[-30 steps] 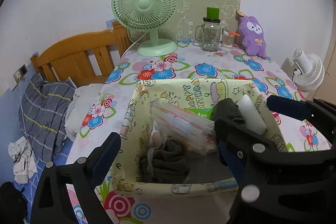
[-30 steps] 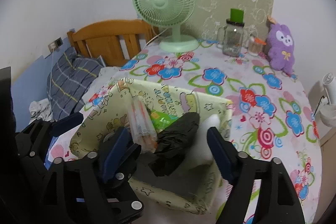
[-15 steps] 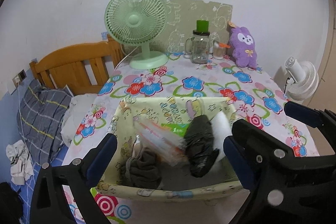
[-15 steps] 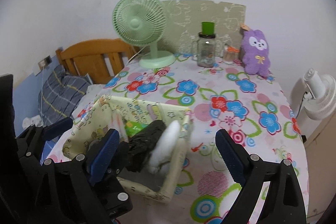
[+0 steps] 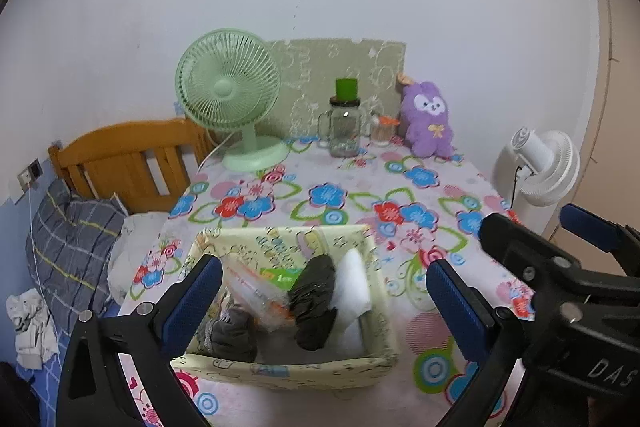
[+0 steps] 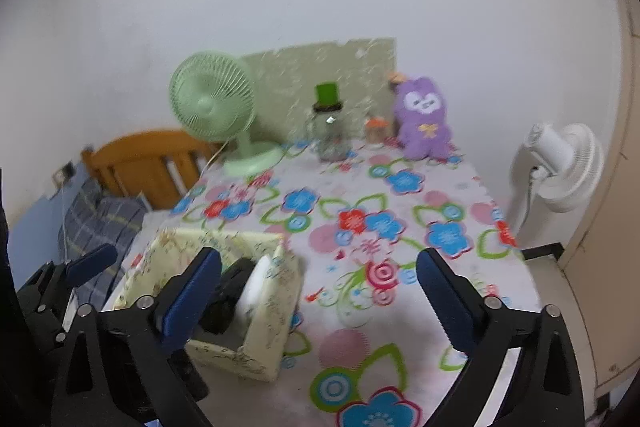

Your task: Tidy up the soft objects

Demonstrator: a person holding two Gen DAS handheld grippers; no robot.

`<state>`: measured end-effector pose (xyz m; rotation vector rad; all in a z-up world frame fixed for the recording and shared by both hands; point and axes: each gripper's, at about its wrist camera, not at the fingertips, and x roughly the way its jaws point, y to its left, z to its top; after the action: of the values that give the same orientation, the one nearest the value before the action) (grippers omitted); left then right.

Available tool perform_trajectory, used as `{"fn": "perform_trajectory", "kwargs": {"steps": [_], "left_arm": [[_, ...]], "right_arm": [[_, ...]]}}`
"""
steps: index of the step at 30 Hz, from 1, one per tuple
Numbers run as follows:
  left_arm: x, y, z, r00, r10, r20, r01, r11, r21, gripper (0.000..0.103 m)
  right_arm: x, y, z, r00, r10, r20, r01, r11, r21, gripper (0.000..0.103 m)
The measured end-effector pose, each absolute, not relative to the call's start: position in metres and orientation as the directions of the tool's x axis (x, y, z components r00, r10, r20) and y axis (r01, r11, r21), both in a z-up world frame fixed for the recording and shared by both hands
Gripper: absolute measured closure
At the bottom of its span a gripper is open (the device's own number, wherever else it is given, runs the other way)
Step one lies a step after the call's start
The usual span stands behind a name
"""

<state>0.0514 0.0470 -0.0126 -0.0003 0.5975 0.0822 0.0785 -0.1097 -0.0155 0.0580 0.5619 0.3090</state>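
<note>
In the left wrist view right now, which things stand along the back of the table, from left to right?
Green fan → glass jar with green lid → small jar with orange lid → purple plush toy.

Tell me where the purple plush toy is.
The purple plush toy sits at the table's far right corner, beside the small jar, outside the box.

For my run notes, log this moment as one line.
left hand-held gripper: open, empty | right hand-held gripper: jaws just opening, empty | bin: holds black bundle, white pad, grey cloth
</note>
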Motion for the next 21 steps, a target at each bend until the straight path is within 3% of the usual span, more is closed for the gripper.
{"fn": "perform_trajectory", "kwargs": {"steps": [21], "left_arm": [[0.003,-0.001,0.037,0.907,0.039,-0.420,-0.024,0.999,0.042,0.000]], "right_arm": [[0.015,-0.188,0.024,0.925,0.160,-0.345,-0.116,0.982,0.146,0.000]]}}
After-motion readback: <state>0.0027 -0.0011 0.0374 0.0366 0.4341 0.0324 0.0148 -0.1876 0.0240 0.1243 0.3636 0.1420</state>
